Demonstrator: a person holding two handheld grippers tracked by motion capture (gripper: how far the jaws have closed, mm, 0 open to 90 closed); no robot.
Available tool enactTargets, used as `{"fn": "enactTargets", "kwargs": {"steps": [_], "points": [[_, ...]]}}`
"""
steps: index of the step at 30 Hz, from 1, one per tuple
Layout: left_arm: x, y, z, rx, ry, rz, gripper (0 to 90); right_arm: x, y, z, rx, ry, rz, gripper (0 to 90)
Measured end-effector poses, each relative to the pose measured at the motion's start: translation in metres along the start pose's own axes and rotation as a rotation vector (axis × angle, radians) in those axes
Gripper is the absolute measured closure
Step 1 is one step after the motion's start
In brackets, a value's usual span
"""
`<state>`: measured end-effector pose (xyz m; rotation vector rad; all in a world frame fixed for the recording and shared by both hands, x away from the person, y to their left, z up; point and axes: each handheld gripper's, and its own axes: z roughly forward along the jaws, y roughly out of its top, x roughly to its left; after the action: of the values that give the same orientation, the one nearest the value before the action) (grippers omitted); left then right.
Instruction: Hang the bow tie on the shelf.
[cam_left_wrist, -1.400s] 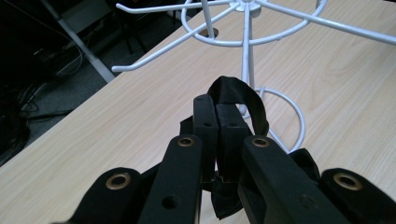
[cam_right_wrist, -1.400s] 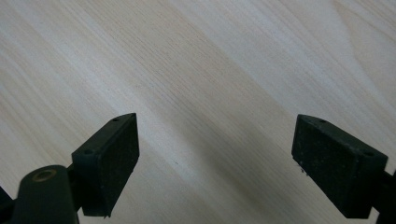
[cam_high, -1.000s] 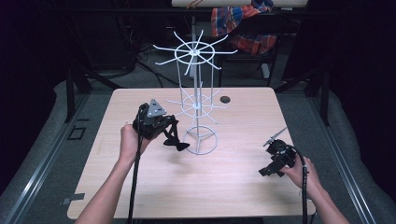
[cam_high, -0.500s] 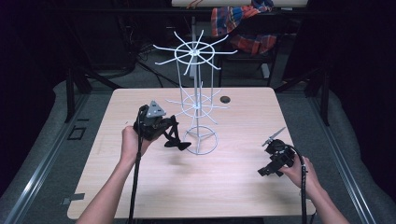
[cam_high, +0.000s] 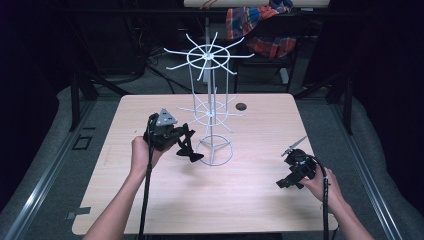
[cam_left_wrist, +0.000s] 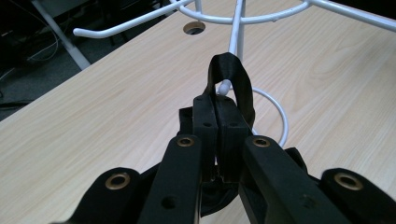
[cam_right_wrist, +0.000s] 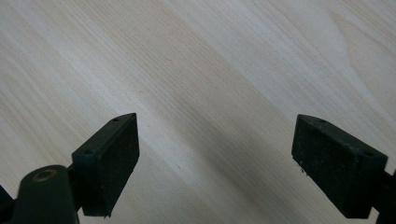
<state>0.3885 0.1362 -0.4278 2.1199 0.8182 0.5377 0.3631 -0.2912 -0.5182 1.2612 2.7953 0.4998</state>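
A black bow tie (cam_high: 190, 154) hangs from my left gripper (cam_high: 185, 141), which is shut on its strap just left of the white wire rack (cam_high: 210, 115). In the left gripper view the shut jaws of my left gripper (cam_left_wrist: 215, 109) pinch the bow tie's strap (cam_left_wrist: 243, 88), whose loop sits around the rounded tip of a white hook (cam_left_wrist: 225, 86). My right gripper (cam_high: 286, 183) is low over the table's front right. Its jaws stand wide open in the right gripper view (cam_right_wrist: 215, 158), with bare wood between them.
The rack stands on a ring base (cam_high: 216, 160) mid-table, with hooks spreading out at two levels. A cable hole (cam_high: 241, 106) lies behind it in the wooden table (cam_high: 240, 200). A plaid cloth (cam_high: 257, 25) hangs beyond the far edge.
My left gripper has edged the bow tie slightly right, toward the rack. The right gripper has barely moved.
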Motion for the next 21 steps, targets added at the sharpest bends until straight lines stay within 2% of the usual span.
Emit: {"fn": "enactTargets", "kwargs": {"steps": [4,7,9,10,11,12,13,15,16,21], "points": [[0.0,0.001,0.002,0.005,-0.008,-0.002,87.7,0.001,0.001,0.0,0.009,0.014,-0.001,14.8],[0.0,0.0,0.001,0.002,-0.008,-0.007,85.3,0.001,0.001,0.0,0.023,0.006,-0.011,14.8],[0.002,-0.001,0.0,-0.007,-0.019,-0.02,79.7,0.001,0.001,0.0,0.015,0.005,-0.009,14.8],[0.005,-0.001,-0.001,-0.011,-0.036,-0.04,76.8,0.001,0.0,0.0,-0.001,0.009,-0.003,14.8],[0.005,-0.001,-0.001,-0.011,-0.036,-0.04,72.4,0.001,0.0,0.0,-0.001,0.009,-0.003,14.8],[0.005,-0.002,-0.001,-0.015,-0.03,-0.051,72.4,0.001,0.0,0.0,-0.003,0.01,-0.002,14.7],[0.008,-0.002,-0.002,-0.006,-0.042,-0.064,64.3,0.001,0.0,0.0,-0.001,0.011,-0.003,14.7],[0.009,-0.003,-0.003,-0.006,-0.045,-0.069,61.6,0.001,0.0,0.0,0.0,0.011,-0.004,14.6],[0.01,-0.003,-0.004,0.005,-0.054,-0.073,53.0,0.0,0.0,0.0,-0.001,0.005,-0.003,14.6],[0.013,-0.006,-0.009,0.009,-0.074,-0.078,42.5,0.0,0.0,-0.001,-0.002,0.006,-0.005,14.6]]}}
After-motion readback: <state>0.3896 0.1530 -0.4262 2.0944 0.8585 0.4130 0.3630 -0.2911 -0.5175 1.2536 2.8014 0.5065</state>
